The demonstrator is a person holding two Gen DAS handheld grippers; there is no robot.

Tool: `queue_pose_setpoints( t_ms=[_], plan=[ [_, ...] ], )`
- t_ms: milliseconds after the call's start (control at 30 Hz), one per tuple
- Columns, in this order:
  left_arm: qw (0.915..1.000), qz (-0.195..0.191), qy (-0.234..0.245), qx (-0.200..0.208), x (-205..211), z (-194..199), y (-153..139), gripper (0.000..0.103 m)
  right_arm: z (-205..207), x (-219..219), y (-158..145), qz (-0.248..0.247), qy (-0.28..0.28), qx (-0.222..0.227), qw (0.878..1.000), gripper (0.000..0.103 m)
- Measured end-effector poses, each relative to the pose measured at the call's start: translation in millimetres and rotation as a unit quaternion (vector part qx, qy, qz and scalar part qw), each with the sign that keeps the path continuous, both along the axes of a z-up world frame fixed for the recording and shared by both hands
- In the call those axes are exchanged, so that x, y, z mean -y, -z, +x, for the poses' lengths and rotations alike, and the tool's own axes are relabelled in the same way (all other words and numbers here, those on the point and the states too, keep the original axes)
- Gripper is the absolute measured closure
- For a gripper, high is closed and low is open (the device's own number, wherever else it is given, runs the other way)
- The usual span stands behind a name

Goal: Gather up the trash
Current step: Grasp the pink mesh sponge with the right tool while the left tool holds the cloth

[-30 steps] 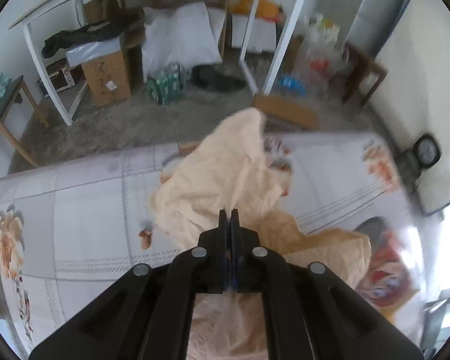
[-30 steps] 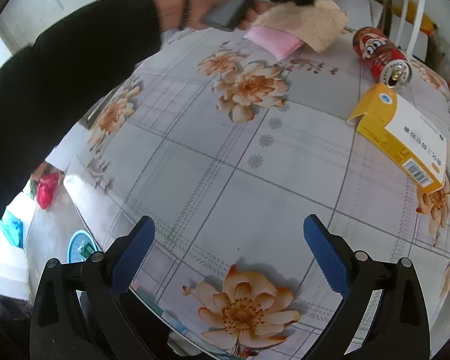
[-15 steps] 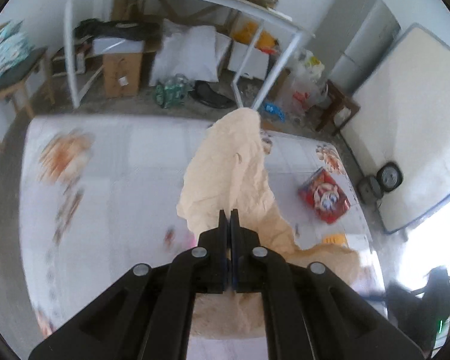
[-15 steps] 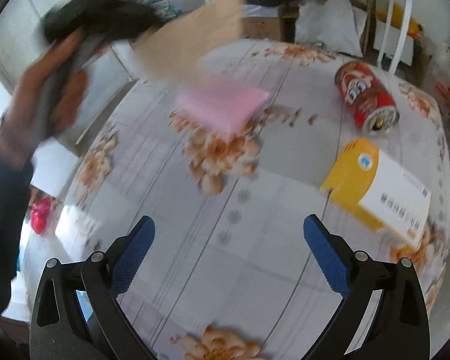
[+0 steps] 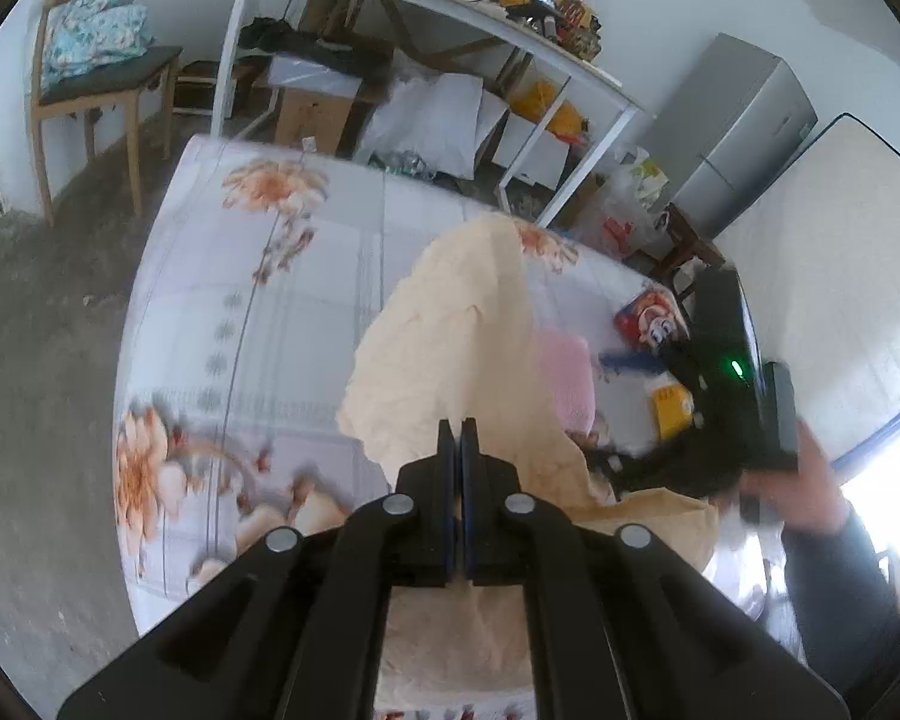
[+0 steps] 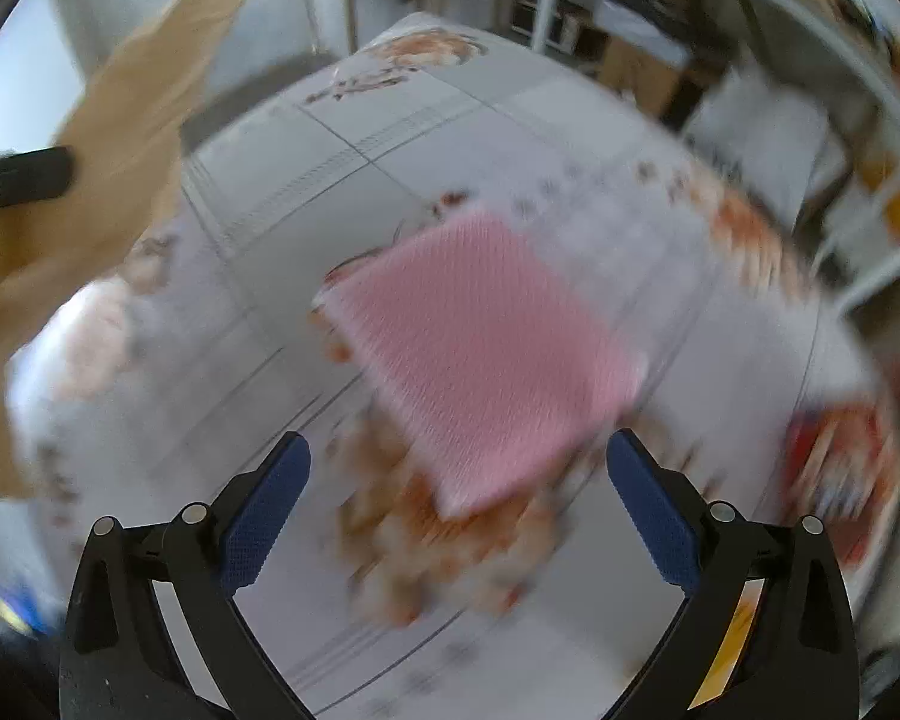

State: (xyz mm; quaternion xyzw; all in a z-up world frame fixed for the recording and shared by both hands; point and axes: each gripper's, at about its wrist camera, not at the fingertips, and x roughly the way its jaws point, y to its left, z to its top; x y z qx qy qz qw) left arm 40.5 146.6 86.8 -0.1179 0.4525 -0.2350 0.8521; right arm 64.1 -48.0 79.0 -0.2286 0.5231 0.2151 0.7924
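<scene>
A floral-print table [image 5: 282,312] fills the cluttered room; the left gripper [image 5: 457,438] is pinched tight on crumpled tan paper [image 5: 450,348], held aloft. The right gripper [image 6: 459,462], jaws spread, hovers over a pink pad [image 6: 480,348]; red can [image 6: 840,468] at three o'clock

My table [image 5: 306,324], under a pale cloth printed with orange flowers, carries a pink pad [image 6: 480,354] near its middle, a red can [image 5: 651,315] lying to the right and a yellow box [image 5: 669,405] nearer.
</scene>
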Motion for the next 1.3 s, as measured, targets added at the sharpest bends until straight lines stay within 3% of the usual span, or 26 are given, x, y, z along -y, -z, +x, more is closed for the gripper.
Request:
queue_pose_setpoints(
  t_ms=[100,167,233,300,367,467,533,600,733,800,867,933,967,1000,1033,1067,1133,1200,1300],
  plan=[
    [0.9998,-0.017,-0.003,-0.005,-4.9,-8.9,7.1,0.101,5.1,-8.9,-2.9,-0.007,-0.035,0.025,0.999,0.009],
    [0.9996,-0.026,-0.005,-0.007,-6.4,-11.9,9.9,0.101,8.1,-16.0,2.0,-0.038,-0.056,0.036,0.997,0.011],
    [0.9995,-0.032,-0.005,-0.008,-6.6,-15.5,10.0,0.101,12.9,-18.2,10.7,-0.050,-0.068,0.020,0.996,0.017],
    [0.9992,-0.039,-0.004,-0.006,-7.4,-18.6,8.9,0.101,20.8,-20.3,16.2,-0.053,-0.073,0.012,0.996,0.015],
    [0.9992,-0.041,-0.003,-0.005,-6.9,-20.3,7.8,0.101,31.7,-14.3,19.4,-0.040,-0.062,-0.006,0.997,0.009],
    [0.9987,-0.050,-0.006,-0.008,-9.8,-19.5,7.5,0.101,51.5,-1.0,28.6,0.015,-0.033,-0.082,0.996,0.008],
    [0.9984,-0.055,-0.009,-0.008,-12.4,-22.0,7.3,0.101,55.9,6.3,29.5,0.036,-0.027,-0.082,0.996,0.010],
    [0.9982,-0.058,-0.012,-0.010,-15.2,-23.1,8.2,0.101,59.5,12.7,27.3,0.047,-0.014,-0.077,0.996,0.018],
    [0.9981,-0.059,-0.014,-0.015,-16.5,-26.4,10.1,0.101,71.3,33.3,17.3,0.129,0.018,-0.096,0.987,0.064],
    [0.9979,-0.062,-0.013,-0.015,-15.8,-28.9,8.6,0.101,68.7,34.0,19.6,0.105,0.014,-0.081,0.991,0.064],
    [0.9978,-0.064,-0.012,-0.015,-15.0,-30.9,8.5,0.101,66.6,34.8,19.6,0.104,0.015,-0.068,0.992,0.074],
    [0.9978,-0.063,-0.012,-0.014,-14.5,-33.5,7.3,0.101,62.2,34.6,15.8,0.094,0.010,-0.048,0.994,0.072],
    [0.9978,-0.063,-0.012,-0.015,-15.0,-33.4,7.5,0.101,57.0,33.4,16.5,0.098,0.013,-0.066,0.993,0.064],
    [0.9979,-0.062,-0.014,-0.014,-15.8,-34.7,7.4,0.101,56.0,32.8,18.1,0.098,0.020,-0.085,0.991,0.053],
    [0.9979,-0.062,-0.015,-0.014,-16.5,-35.4,7.1,0.101,54.8,31.0,15.7,0.103,0.026,-0.087,0.990,0.023],
    [0.9978,-0.062,-0.017,-0.014,-17.8,-35.9,6.8,0.101,56.2,30.2,12.7,0.115,0.034,-0.087,0.989,0.007],
    [0.9977,-0.064,-0.021,-0.014,-20.6,-36.8,6.6,0.101,60.8,32.4,1.5,0.152,0.066,-0.082,0.983,0.007],
    [0.9975,-0.065,-0.024,-0.013,-24.0,-38.7,6.5,0.101,77.2,42.7,-11.5,0.182,0.144,-0.069,0.970,0.007],
    [0.9975,-0.063,-0.029,-0.014,-27.7,-40.1,7.1,0.101,101.7,46.1,-7.7,0.180,0.229,-0.092,0.952,0.007]
  ],
)
